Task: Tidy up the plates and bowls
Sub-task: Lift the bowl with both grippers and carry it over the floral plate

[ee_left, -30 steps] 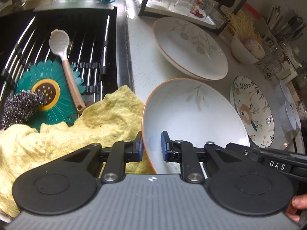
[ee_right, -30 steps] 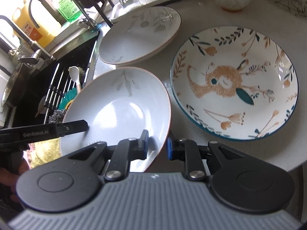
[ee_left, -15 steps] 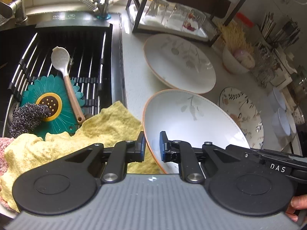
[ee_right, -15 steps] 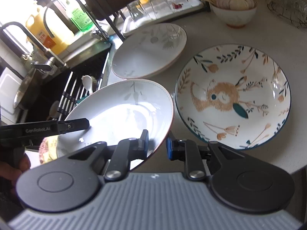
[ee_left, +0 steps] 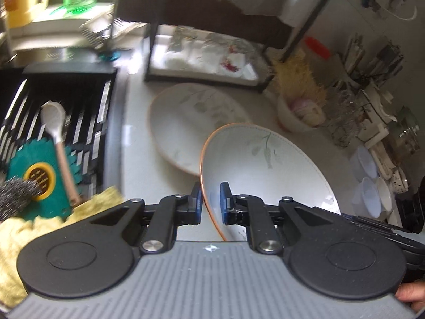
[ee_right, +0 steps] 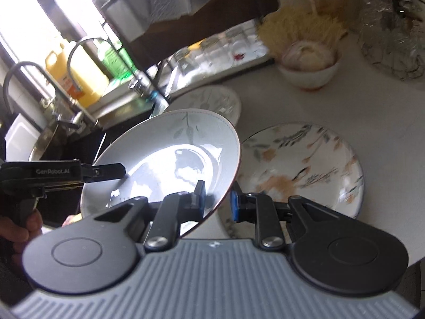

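A white leaf-print bowl with a brown rim (ee_left: 265, 170) is held in the air between both grippers, tilted. My left gripper (ee_left: 210, 203) is shut on its left rim. My right gripper (ee_right: 217, 199) is shut on its right rim; the bowl shows in the right wrist view (ee_right: 170, 156). A second white leaf-print bowl (ee_left: 191, 117) rests on the counter behind it and also shows in the right wrist view (ee_right: 212, 101). A floral rabbit-print plate (ee_right: 302, 164) lies on the counter to the right, below the held bowl.
The sink (ee_left: 53, 122) at left holds a rack, a spoon (ee_left: 57, 133), a green mat and steel wool. A yellow cloth (ee_left: 32, 226) lies at its near edge. A dish rack (ee_left: 212, 53), a small bowl of garlic (ee_right: 308, 63) and small white cups (ee_left: 372, 191) stand around.
Both grippers have lifted the white bowl off the counter and carried it up and back, toward the second white bowl. The counter and sink have dropped lower in both views.
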A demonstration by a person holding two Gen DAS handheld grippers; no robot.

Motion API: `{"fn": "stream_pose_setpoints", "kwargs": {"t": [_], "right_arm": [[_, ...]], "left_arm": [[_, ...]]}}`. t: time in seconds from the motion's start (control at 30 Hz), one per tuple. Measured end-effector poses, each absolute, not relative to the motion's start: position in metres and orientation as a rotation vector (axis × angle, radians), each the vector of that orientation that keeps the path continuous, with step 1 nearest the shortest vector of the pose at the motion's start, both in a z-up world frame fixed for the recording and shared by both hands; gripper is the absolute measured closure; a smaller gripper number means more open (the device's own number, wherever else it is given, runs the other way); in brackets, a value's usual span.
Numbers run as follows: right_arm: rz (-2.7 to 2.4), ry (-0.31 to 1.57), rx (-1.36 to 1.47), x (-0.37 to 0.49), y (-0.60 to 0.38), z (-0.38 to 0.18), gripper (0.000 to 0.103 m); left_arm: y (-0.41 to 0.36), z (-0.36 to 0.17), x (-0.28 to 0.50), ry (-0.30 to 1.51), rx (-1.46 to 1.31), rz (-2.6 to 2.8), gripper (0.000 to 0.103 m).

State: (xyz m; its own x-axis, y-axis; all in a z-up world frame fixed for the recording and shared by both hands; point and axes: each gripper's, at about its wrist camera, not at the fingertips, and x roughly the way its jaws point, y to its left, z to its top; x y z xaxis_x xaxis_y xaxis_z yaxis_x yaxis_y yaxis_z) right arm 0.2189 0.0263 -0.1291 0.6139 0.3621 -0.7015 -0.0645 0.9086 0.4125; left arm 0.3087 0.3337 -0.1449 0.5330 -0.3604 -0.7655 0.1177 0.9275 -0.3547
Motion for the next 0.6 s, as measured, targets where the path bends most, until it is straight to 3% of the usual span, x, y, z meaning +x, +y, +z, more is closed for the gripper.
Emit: {"fn": "stream_pose_setpoints", "kwargs": {"t": [0.6], "right_arm": [[0.158,0.877,0.321,0.217,-0.061,-0.14,0.081]], "left_arm": [[0.23,-0.169,0.332,1.047,-0.262,-0.364,0.087]]}}
